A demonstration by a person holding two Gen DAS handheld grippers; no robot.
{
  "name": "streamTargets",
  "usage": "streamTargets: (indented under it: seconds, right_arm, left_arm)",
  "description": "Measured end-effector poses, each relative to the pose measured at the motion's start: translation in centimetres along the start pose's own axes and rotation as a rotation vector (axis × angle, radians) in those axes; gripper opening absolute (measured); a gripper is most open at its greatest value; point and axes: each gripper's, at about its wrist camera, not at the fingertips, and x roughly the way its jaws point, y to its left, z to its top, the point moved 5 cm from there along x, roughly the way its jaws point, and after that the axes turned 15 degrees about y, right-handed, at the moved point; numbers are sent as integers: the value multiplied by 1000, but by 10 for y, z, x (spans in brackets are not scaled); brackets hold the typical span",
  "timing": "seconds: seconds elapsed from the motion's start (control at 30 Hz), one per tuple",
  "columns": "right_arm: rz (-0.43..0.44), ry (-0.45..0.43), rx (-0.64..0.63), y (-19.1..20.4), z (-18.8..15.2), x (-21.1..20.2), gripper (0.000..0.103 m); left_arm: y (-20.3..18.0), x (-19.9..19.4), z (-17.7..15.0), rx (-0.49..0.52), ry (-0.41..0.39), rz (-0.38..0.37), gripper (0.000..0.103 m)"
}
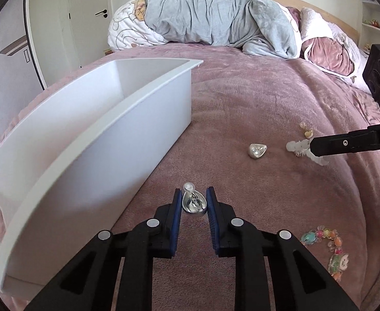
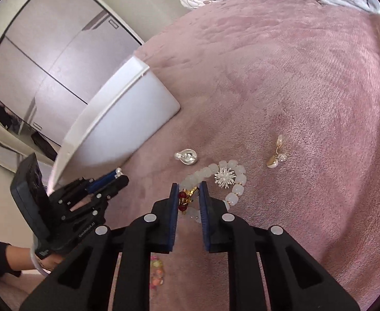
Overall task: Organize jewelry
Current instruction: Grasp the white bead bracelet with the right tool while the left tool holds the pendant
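On the pink bedspread a long white box (image 1: 91, 140) lies at the left. My left gripper (image 1: 194, 197) is shut on a silver drop earring (image 1: 193, 203), beside the box's near side. A second silver earring (image 1: 257, 150) lies further out; it also shows in the right wrist view (image 2: 187, 156). My right gripper (image 2: 188, 190) straddles a red-and-gold piece (image 2: 187, 197) on a white bead bracelet (image 2: 231, 181); its jaws stand close to it, and contact is unclear. A gold earring (image 2: 275, 155) lies to the right.
A colourful bead bracelet (image 1: 329, 251) lies at the near right. A silver starburst brooch (image 2: 224, 177) sits inside the white bracelet. Rolled grey and white bedding (image 1: 215, 15) and pink pillows (image 1: 329, 54) fill the far end of the bed. Wardrobe doors (image 2: 47, 59) stand at the left.
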Motion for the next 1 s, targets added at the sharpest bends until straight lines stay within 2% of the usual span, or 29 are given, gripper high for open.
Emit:
streamTargets:
  seconds: [0.1,0.3,0.4,0.57,0.63,0.7,0.77,0.87,0.93,0.97,1.0]
  right_arm:
    - [70,-40,43,-2,1,-13,16]
    - [69,-131,9,20,7,-47,16]
    - [81,-169,-26,40,12,-65,12]
    - [18,-204,-97,74,18,-81,12]
    - [-19,-180,-121,80,17,-75,13]
    - [-111,-126,-152,81,14,-59,16]
    - [-213,-76,-179,80,11,-41,24]
    - [-251,-2,-182,69,1,-10,25]
    - [-307,43,-181,62,-4,8,34]
    - [-339,63,-184,59,-6,17,42]
    - [-360,86,-191,57,-8,26,43]
  left_arm:
    - [1,-15,4,-2,-17,-4,24]
    - [11,-47,12,-22,-67,-9,24]
    - [18,-66,20,-40,-100,-9,24]
    - [34,-95,35,-66,-163,10,24]
    - [39,-104,39,-80,-177,7,24]
    - [43,-110,42,-86,-188,1,24]
    - [44,-112,40,-85,-192,-4,24]
    - [41,-107,32,-71,-179,-13,24]
    - [40,-102,27,-67,-163,-14,24]
    - [40,-99,24,-70,-154,-16,24]
    - [40,-95,23,-71,-146,-17,24]
